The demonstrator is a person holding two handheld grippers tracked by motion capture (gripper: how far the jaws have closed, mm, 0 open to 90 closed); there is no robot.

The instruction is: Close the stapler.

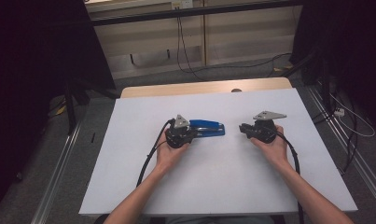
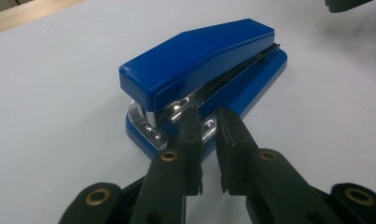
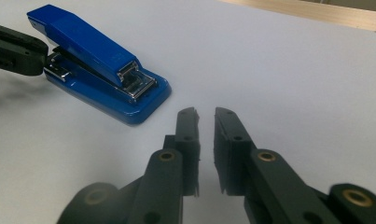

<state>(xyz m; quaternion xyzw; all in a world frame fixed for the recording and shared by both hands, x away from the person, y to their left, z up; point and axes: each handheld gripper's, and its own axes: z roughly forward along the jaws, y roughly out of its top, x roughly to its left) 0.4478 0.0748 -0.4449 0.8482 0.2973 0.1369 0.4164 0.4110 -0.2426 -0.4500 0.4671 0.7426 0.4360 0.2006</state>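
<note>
A blue stapler (image 1: 206,127) lies flat on the white table top (image 1: 223,182), a little left of the middle. My left gripper (image 1: 193,132) points right at its hinged rear end. In the left gripper view the stapler (image 2: 199,60) lies just beyond my left gripper (image 2: 208,114), whose jaws stand a narrow gap apart with nothing between them. My right gripper (image 1: 241,128) points left toward the stapler's front, a short way off. The right gripper view has the stapler (image 3: 90,46) at upper left and my right gripper (image 3: 205,114) slightly open over bare table.
A wooden strip (image 1: 204,87) runs along the table's far edge. Beyond it lie a carpeted floor with black cables (image 1: 185,51) and a wooden wall. Metal rails (image 1: 59,163) flank the table on both sides. Dark curtains hang left and right.
</note>
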